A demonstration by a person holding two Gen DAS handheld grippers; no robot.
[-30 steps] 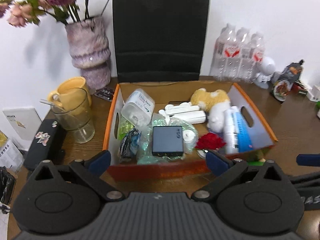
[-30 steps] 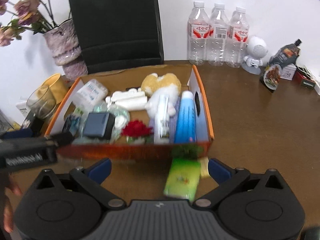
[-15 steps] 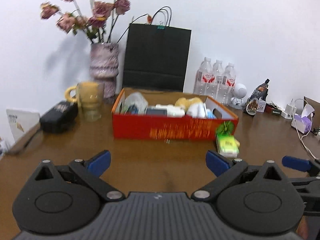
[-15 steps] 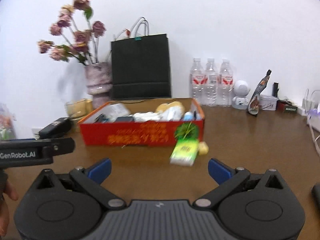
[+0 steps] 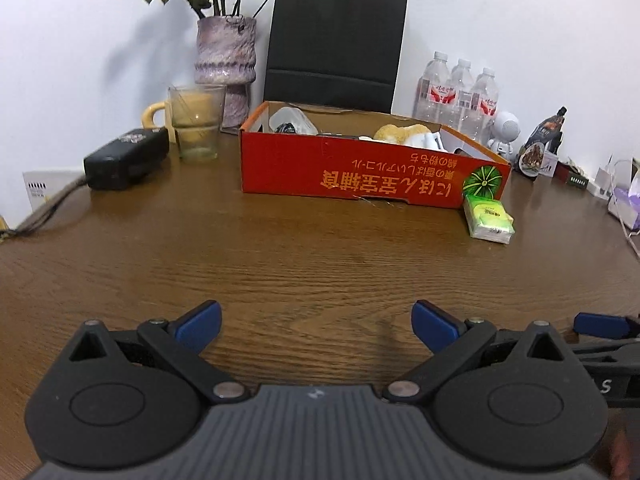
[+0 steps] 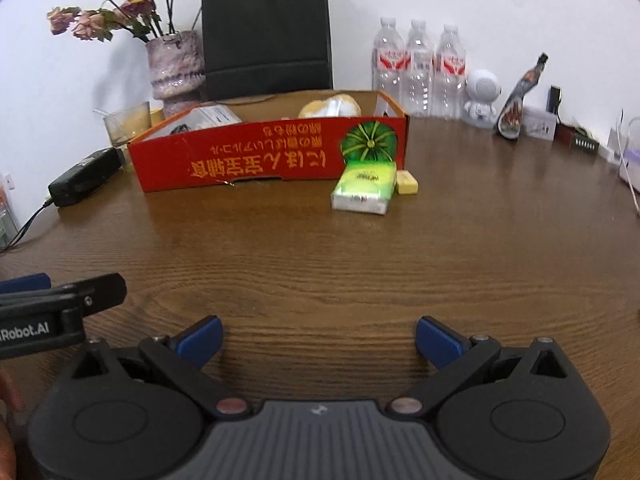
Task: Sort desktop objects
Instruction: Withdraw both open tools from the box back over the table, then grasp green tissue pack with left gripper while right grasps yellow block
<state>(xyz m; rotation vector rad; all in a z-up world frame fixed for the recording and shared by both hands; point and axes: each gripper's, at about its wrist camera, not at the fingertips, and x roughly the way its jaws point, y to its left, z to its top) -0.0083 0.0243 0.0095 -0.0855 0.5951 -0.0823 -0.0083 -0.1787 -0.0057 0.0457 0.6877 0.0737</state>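
A red cardboard box (image 5: 360, 172) (image 6: 264, 160) stands at the back of the brown table, holding a plush toy (image 5: 400, 133), a clear plastic tub (image 5: 290, 120) and other items mostly hidden by its wall. A green tissue pack (image 5: 489, 219) (image 6: 363, 186) lies on the table against the box's front right corner, with a small yellow block (image 6: 407, 182) beside it. My left gripper (image 5: 316, 322) is open and empty, low over the table's near side. My right gripper (image 6: 318, 340) is open and empty, beside the left one.
A black paper bag (image 5: 336, 40), a vase of dried roses (image 5: 226, 46), a glass (image 5: 196, 124) and yellow mug stand behind the box. A black case (image 5: 126, 156) lies left. Water bottles (image 6: 418, 68), a white figurine (image 6: 482, 96) and small clutter line the right.
Both grippers have pulled back from above the box and dropped low toward the table's near edge. The box and tissue pack now lie farther away. Both stayed open.
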